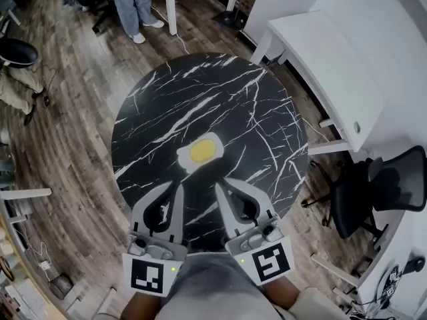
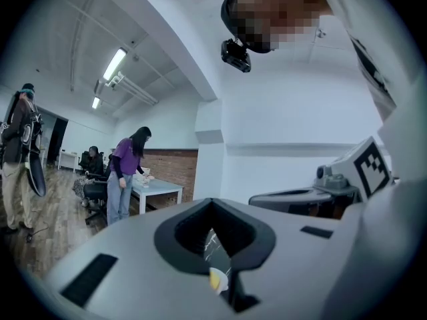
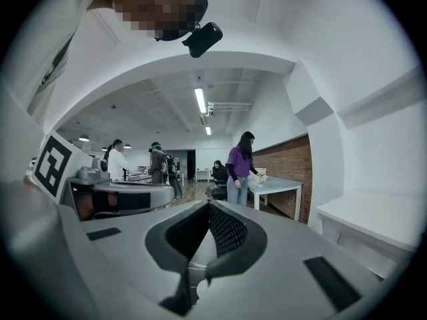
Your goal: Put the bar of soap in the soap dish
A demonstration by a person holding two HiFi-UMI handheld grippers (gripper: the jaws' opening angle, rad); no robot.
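The soap (image 1: 202, 151) lies in the dish (image 1: 186, 159) on the table (image 1: 200, 92).

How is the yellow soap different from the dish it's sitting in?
The bar of soap is yellow; the soap dish is white. The bar of soap is smaller and lies inside the soap dish, whose rim shows around it. The soap dish rests on the black marble table, while the bar of soap rests on the dish. Both have rounded shapes.

Lower centre of its own view, the left gripper (image 2: 212, 207) hides all but a sliver of the soap dish (image 2: 223, 282).
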